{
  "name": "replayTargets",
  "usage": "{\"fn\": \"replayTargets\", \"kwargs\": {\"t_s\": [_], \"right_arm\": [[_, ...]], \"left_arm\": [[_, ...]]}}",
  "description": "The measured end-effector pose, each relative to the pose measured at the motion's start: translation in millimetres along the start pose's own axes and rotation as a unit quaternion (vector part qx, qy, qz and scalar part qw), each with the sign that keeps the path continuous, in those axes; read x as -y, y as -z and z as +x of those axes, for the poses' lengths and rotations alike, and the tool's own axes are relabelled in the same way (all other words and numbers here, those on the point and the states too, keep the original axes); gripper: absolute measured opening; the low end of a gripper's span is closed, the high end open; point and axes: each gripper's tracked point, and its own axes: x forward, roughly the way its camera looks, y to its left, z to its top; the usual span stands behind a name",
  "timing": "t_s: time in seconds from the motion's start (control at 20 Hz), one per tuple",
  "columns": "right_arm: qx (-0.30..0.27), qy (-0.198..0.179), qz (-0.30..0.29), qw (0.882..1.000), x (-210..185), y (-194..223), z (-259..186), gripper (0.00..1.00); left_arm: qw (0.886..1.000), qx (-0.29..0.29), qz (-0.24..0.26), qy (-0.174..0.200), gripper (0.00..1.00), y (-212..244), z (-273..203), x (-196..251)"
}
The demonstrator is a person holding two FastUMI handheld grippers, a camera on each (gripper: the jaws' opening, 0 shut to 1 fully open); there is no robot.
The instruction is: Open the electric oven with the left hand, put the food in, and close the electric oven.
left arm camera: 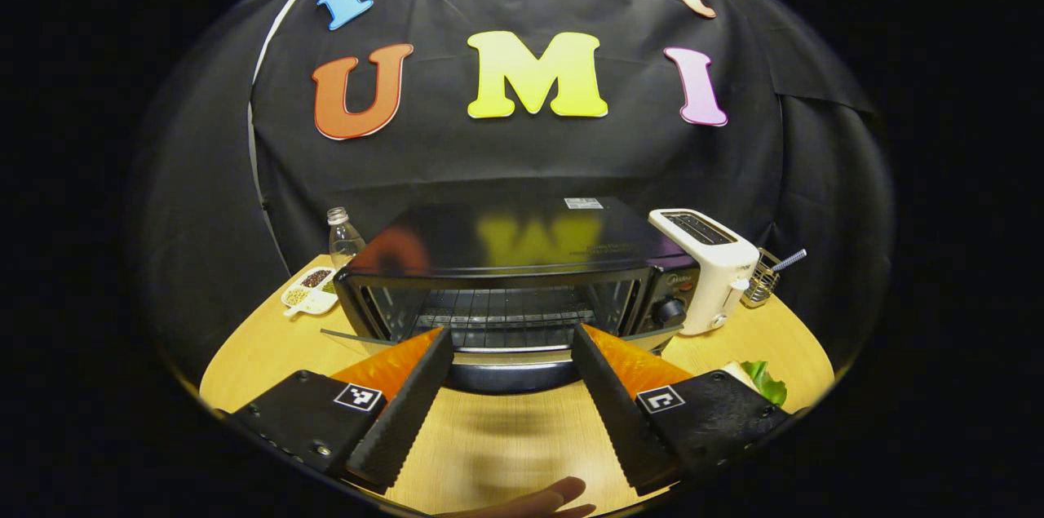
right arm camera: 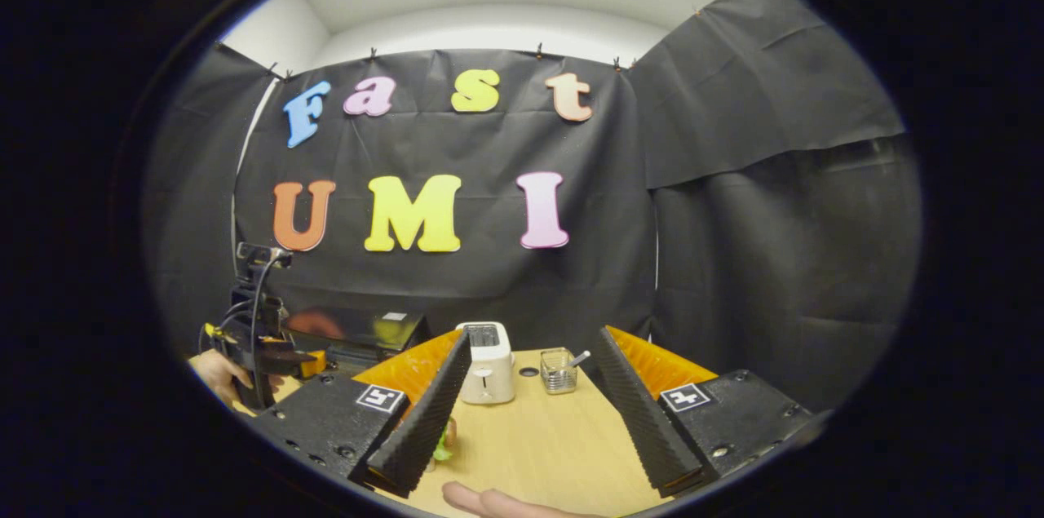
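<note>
The black electric oven (left arm camera: 522, 245) stands mid-table with its glass door (left arm camera: 489, 356) swung down and the wire rack (left arm camera: 502, 314) inside showing. My left gripper (left arm camera: 511, 334) is open, its fingers to either side of the lowered door's front edge, touching nothing that I can see. The food, a sandwich with green lettuce (left arm camera: 765, 381), lies on the table at the right; its edge peeks out beside the right gripper's left finger (right arm camera: 443, 446). My right gripper (right arm camera: 535, 334) hangs open and empty over the table. Farther left a hand holds the left gripper (right arm camera: 261, 355) before the oven (right arm camera: 367, 330).
A white toaster (left arm camera: 708, 269) (right arm camera: 487, 375) stands right of the oven, and a wire basket (left arm camera: 763, 277) (right arm camera: 559, 371) beyond it. A clear bottle (left arm camera: 343, 236) and a divided dish of beans (left arm camera: 310, 291) sit at the oven's left. A fingertip (left arm camera: 542, 496) (right arm camera: 489, 502) lies at the table's near edge.
</note>
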Motion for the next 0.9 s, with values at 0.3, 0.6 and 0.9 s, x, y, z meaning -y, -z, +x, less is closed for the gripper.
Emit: {"fn": "replayTargets", "kwargs": {"t_s": [0.3,0.6,0.9], "right_arm": [[-0.013,-0.004,-0.001,1.000,1,9,-5,0.99],[-0.012,-0.002,-0.007,1.000,0,8,-8,0.99],[0.001,-0.004,-0.020,1.000,-9,-6,-15,0.99]], "left_arm": [[1.000,0.000,-0.002,0.001,0.97,49,-27,3],[0.999,-0.041,-0.010,0.000,0.97,112,-39,6],[0.995,-0.099,-0.025,0.001,0.95,164,-33,9]]}}
